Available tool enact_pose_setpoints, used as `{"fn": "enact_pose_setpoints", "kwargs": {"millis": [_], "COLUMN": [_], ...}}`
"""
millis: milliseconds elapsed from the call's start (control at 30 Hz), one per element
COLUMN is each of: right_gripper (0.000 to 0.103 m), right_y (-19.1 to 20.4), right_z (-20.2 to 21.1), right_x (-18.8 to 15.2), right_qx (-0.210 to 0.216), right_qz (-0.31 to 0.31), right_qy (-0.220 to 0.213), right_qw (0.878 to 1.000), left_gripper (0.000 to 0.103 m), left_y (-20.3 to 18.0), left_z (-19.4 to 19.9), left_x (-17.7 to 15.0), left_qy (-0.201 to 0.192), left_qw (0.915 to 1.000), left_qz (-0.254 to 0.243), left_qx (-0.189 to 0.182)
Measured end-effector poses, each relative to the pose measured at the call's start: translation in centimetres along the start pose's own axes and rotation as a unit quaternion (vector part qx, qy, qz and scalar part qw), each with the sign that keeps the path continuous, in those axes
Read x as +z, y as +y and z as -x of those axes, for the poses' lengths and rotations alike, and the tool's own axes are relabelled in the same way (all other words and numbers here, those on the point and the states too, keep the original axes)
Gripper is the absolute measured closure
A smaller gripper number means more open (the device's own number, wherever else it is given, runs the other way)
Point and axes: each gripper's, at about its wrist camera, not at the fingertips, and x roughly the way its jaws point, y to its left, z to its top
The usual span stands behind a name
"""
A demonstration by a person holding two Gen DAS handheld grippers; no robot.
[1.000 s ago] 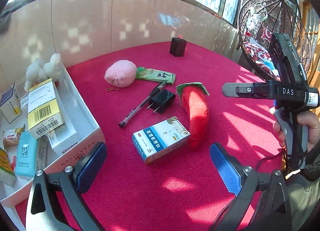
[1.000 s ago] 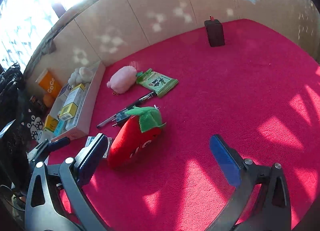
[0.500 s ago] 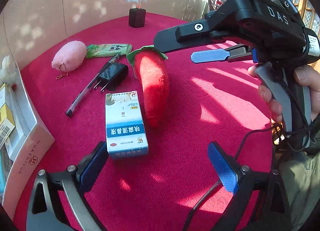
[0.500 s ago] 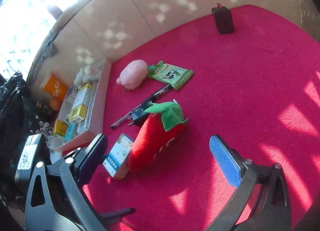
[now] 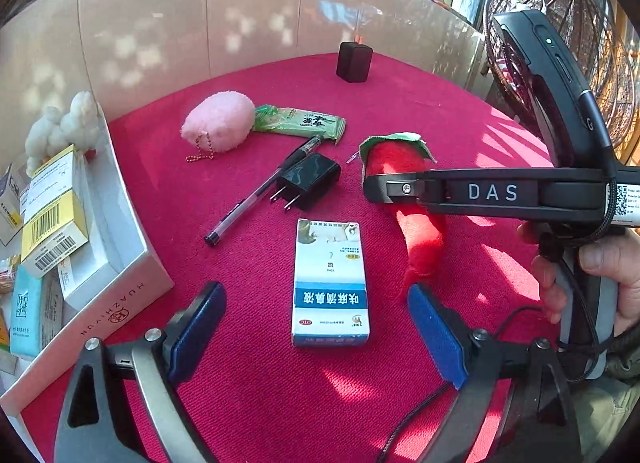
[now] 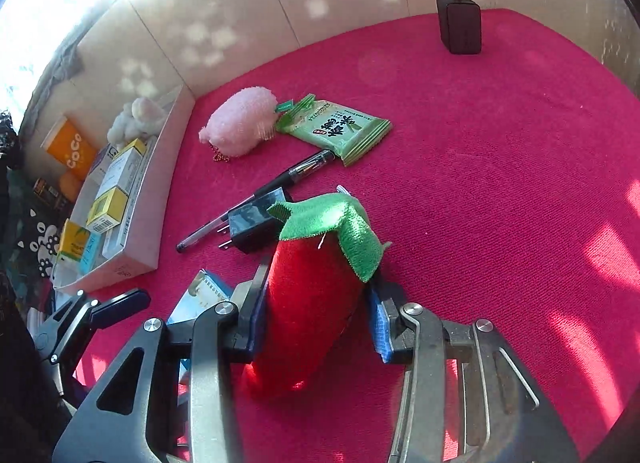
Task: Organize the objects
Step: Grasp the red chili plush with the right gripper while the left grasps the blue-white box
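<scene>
Right wrist view: my right gripper (image 6: 316,315) has just closed mid-body on soft, light plush (image 6: 312,295); left gripper (image 5: 316,327) is apart, narrowing, straddling stiff box (image 5: 330,283).

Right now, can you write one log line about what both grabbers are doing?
right gripper: just closed on red plush chili | left gripper: open, narrowing, around medicine box, not touching | white box: waiting

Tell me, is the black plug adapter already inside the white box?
No, the black plug adapter lies on the red cloth beside the pen, outside the white box.
</scene>
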Motion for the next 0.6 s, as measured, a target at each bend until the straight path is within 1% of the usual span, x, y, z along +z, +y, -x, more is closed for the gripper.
{"fn": "enact_pose_setpoints", "kwargs": {"millis": [33, 67, 100, 133, 200, 233, 267, 300, 400, 500, 600], "right_gripper": [0.062, 0.062, 0.062, 0.062, 0.062, 0.062, 0.062, 0.062, 0.062, 0.062, 0.062], "right_y": [-0.5, -1.1, -1.5, -1.9, -2.5, -2.7, -2.9, -2.8, -2.2, -1.0, 0.2], "right_z": [0.6, 1.3, 1.9, 2.5, 3.6, 4.1, 4.6, 5.0, 6.7, 8.2, 8.5], "right_x": [-0.1, -0.2, -0.3, -0.4, -0.5, -0.5, -0.5, -0.3, 0.2, 0.3, 0.0], "right_qx": [0.0, 0.002, 0.003, 0.003, -0.001, 0.0, 0.003, 0.006, 0.017, 0.03, 0.028], "right_qz": [-0.007, -0.014, -0.02, -0.024, -0.029, -0.031, -0.035, -0.037, -0.031, -0.015, 0.003], "right_qy": [-0.007, -0.013, -0.02, -0.027, -0.041, -0.046, -0.052, -0.059, -0.083, -0.107, -0.117], "right_qw": [1.0, 1.0, 1.0, 0.999, 0.999, 0.998, 0.998, 0.998, 0.996, 0.994, 0.993], "left_gripper": [0.011, 0.014, 0.028, 0.035, 0.049, 0.054, 0.065, 0.067, 0.067, 0.067, 0.067], "left_y": [-0.2, -0.4, -0.5, -0.6, -1.1, -1.1, -1.0, -0.9, -0.7, -0.8, -0.6], "left_z": [-0.7, -1.4, -2.2, -2.8, -2.8, -2.7, -2.6, -2.5, -2.0, -1.0, 0.7], "left_x": [0.4, 0.7, 1.1, 1.2, 1.2, 1.2, 1.2, 1.1, 0.8, 0.4, 0.3], "left_qy": [0.005, 0.01, 0.02, 0.026, 0.02, 0.018, 0.016, 0.016, 0.01, -0.015, -0.041], "left_qw": [1.0, 0.9999, 0.9998, 0.9996, 0.9989, 0.9989, 0.9989, 0.9987, 0.9981, 0.9975, 0.9957], "left_qz": [-0.004, -0.005, -0.002, 0.001, -0.009, -0.007, -0.003, 0.002, 0.014, 0.029, 0.047], "left_qx": [0.002, 0.005, 0.006, 0.012, 0.041, 0.042, 0.045, 0.049, 0.058, 0.063, 0.068]}}
